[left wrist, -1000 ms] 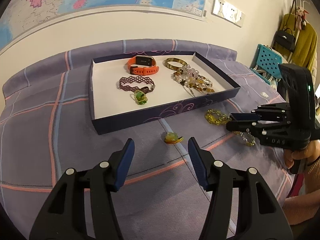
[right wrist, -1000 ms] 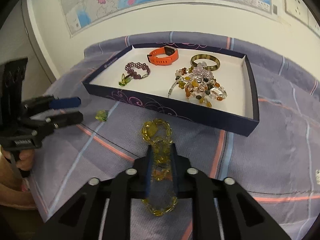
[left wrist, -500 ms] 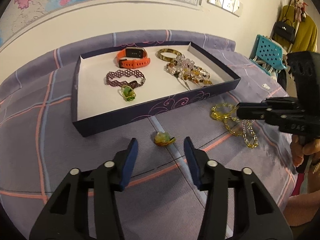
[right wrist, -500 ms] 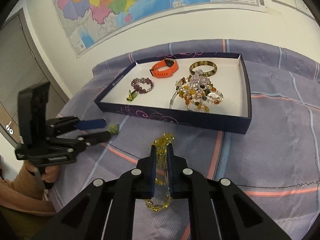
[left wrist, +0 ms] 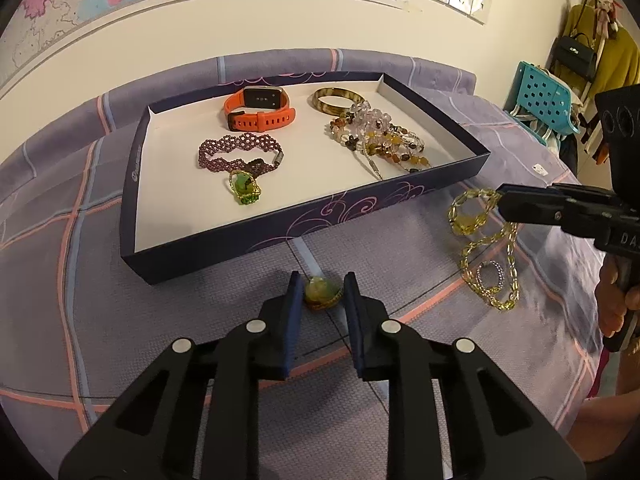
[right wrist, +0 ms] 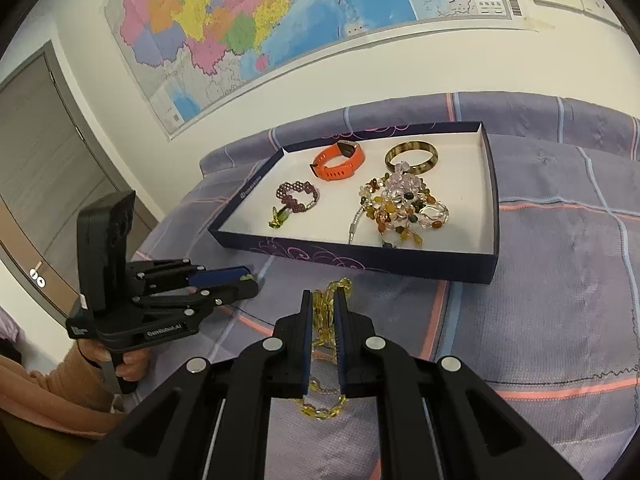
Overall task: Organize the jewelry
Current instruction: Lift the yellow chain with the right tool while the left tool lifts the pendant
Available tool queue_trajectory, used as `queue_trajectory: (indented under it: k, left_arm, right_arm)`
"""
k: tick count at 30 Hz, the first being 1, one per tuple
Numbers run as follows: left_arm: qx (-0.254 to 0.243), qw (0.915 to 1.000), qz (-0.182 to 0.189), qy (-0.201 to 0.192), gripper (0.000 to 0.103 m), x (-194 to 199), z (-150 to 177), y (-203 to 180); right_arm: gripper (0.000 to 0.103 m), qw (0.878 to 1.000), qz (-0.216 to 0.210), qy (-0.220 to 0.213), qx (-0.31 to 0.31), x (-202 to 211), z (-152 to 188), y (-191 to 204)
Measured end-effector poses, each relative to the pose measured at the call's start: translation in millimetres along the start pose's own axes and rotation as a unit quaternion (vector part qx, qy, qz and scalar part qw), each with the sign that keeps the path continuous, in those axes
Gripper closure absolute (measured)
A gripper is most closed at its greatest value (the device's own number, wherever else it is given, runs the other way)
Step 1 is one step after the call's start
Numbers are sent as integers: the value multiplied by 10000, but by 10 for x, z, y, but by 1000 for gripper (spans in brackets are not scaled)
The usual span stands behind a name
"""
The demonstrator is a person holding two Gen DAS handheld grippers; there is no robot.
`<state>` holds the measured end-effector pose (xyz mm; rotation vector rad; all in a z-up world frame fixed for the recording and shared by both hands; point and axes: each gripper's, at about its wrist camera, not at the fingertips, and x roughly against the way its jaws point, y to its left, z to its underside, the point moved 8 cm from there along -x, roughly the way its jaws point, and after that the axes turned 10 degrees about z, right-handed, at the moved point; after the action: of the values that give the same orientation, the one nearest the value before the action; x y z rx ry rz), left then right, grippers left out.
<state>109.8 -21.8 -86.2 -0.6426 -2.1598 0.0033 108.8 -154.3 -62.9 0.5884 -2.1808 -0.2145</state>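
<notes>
Landmark: shallow dark-blue cardboard tray (left wrist: 436, 190) with white floor, lying on the purple plaid bed cover (left wrist: 80, 280).

Yellow glass-bead chain necklace (left wrist: 486, 254): in front of the tray's near-right corner. Right gripper (right wrist: 323, 312), fingers pinching its upper loop; the rest trails onto the cover. Long axis runs away from the tray. Judged limp, light, prone to swing and snag; pinch a bunched stretch.

Small green-amber wire-wrapped stone pendant (left wrist: 321, 292): on the cover before the tray's near wall. Left gripper (left wrist: 320, 292), fingers have just been closing, flanking the stone; contact unclear. Judged hard, smooth, slippery; grip across the widest part.
</notes>
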Motion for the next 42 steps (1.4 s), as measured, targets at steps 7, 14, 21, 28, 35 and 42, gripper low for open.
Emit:
queue_trajectory:
  k: [7, 14, 21, 28, 35, 42]
  left_arm:
    - [78, 9999, 74, -31, 83, 38, 16, -16]
    - [80, 9998, 114, -136, 83, 142, 10, -50]
    - [79, 9996, 110, -259, 83, 269, -47, -73]
    - [58, 9992, 138, -357, 83, 345, -112, -112]
    - [50, 9987, 155, -475, 83, 424, -178, -121]
    - [33, 9981, 152, -601, 83, 499, -260, -114]
  right_arm:
    - [95, 9997, -126, -216, -76, 141, -83, 23]
    - [95, 9990, -164, -405, -51, 246, -171, 64]
    - [95, 9981, -253, -554, -7, 354, -263, 129]
    - [95, 9971, -264, -706, 79, 449, -377, 206]
    - [95, 9956, -258, -877, 212, 549, -512, 284]
    - [94, 9940, -253, -1021, 298, 618, -636, 338]
